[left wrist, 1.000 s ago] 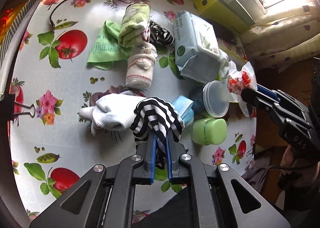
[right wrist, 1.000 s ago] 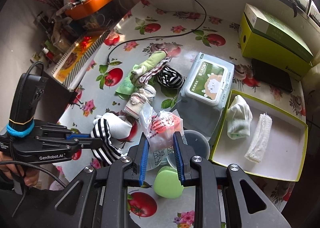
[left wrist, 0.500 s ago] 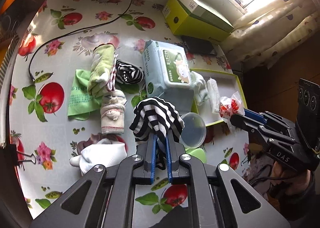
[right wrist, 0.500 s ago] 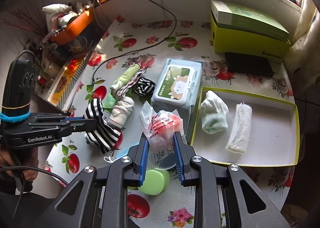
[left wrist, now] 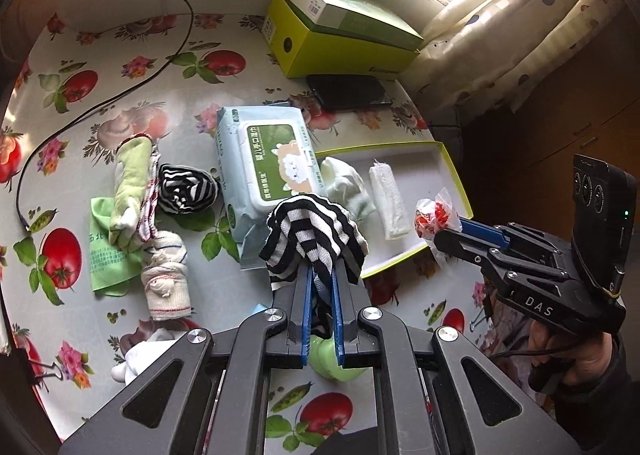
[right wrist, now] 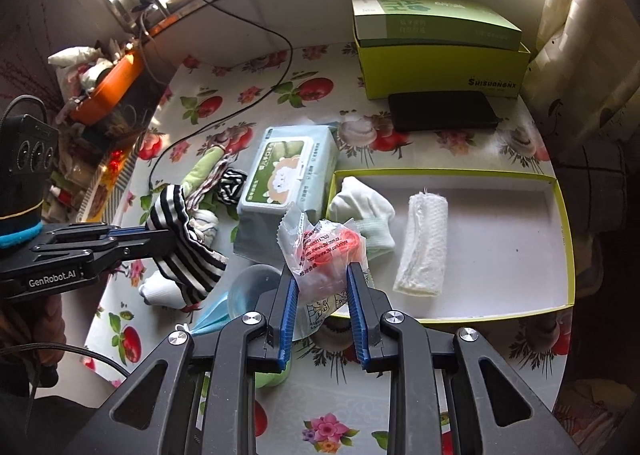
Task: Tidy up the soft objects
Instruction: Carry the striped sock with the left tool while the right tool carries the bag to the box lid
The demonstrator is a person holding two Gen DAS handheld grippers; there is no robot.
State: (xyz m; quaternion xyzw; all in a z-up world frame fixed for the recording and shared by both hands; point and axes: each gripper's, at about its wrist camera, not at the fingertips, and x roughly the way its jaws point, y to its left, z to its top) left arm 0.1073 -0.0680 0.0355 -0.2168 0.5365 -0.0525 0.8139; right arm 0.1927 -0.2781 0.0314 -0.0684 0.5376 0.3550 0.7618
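My left gripper [left wrist: 321, 275] is shut on a black-and-white striped sock [left wrist: 312, 233], held in the air above the table near the near-left corner of the open yellow-green tray [left wrist: 452, 171]. My right gripper [right wrist: 322, 275] is shut on a clear plastic packet with red contents [right wrist: 326, 251], over the tray's [right wrist: 560, 207] left end. In the tray lie a pale green-and-white sock [right wrist: 366, 215] and a rolled white cloth [right wrist: 422, 243]. A rolled striped sock [left wrist: 186, 189], a green mitt-like sock [left wrist: 130, 191] and a white rolled sock [left wrist: 166, 279] lie on the tablecloth.
A wet-wipes pack [left wrist: 266, 171] lies left of the tray. Behind it are a black case [left wrist: 348, 91] and a yellow-green box [left wrist: 340, 35]. A clear round lid [right wrist: 252, 287], a blue mask [right wrist: 210, 315], a green case [left wrist: 334, 359], a white sock [left wrist: 138, 353] and a cable [left wrist: 100, 103] lie nearby.
Both grippers have carried their loads to the right, from over the sock pile to the tray's edge. The left one has also risen and both wrists have rolled.
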